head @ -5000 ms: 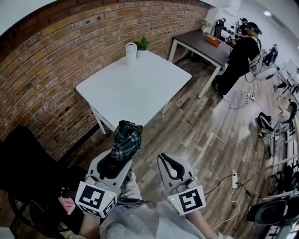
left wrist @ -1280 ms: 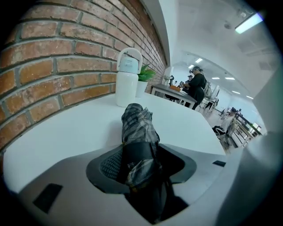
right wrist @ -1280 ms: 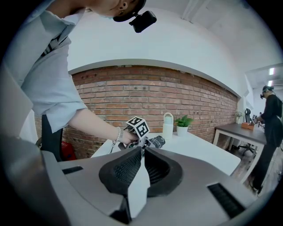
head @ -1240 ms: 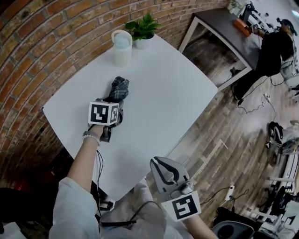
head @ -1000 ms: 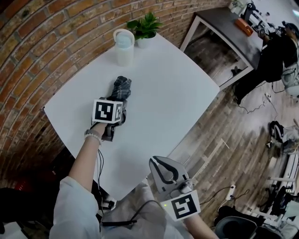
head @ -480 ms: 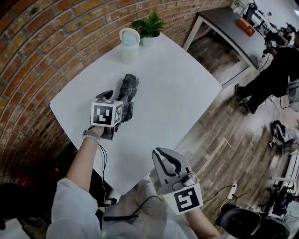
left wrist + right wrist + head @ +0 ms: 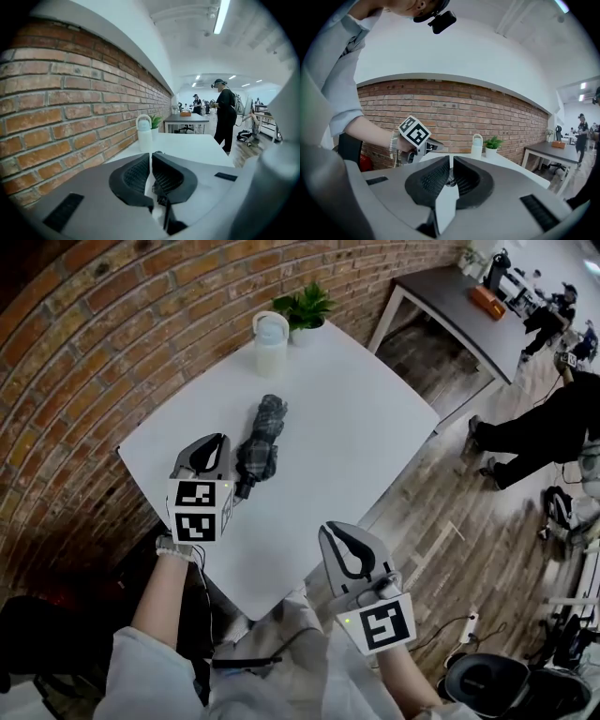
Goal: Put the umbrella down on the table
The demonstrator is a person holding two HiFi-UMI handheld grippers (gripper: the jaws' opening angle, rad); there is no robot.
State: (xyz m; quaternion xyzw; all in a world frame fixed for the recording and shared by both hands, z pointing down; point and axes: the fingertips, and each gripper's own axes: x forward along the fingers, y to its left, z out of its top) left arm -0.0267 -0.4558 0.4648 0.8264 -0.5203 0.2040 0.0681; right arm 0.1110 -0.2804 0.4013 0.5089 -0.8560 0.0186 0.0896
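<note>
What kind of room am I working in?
Probably an open office or lab: brick wall, a dark desk, people working further back, strip lights overhead.

A white square table [image 7: 366,418] stands on a wooden floor [image 7: 450,521], with one corner toward the brick wall [image 7: 112,334] at 12 o'clock. A folded dark plaid umbrella [image 7: 262,442] lies flat on the top, just off centre toward 9 o'clock, its length running from 1 o'clock to 7 o'clock. At the 12 o'clock corner a pale bottle [image 7: 271,341] stands upright, with a small potted plant [image 7: 306,310] just beside it at its 1 o'clock
</note>
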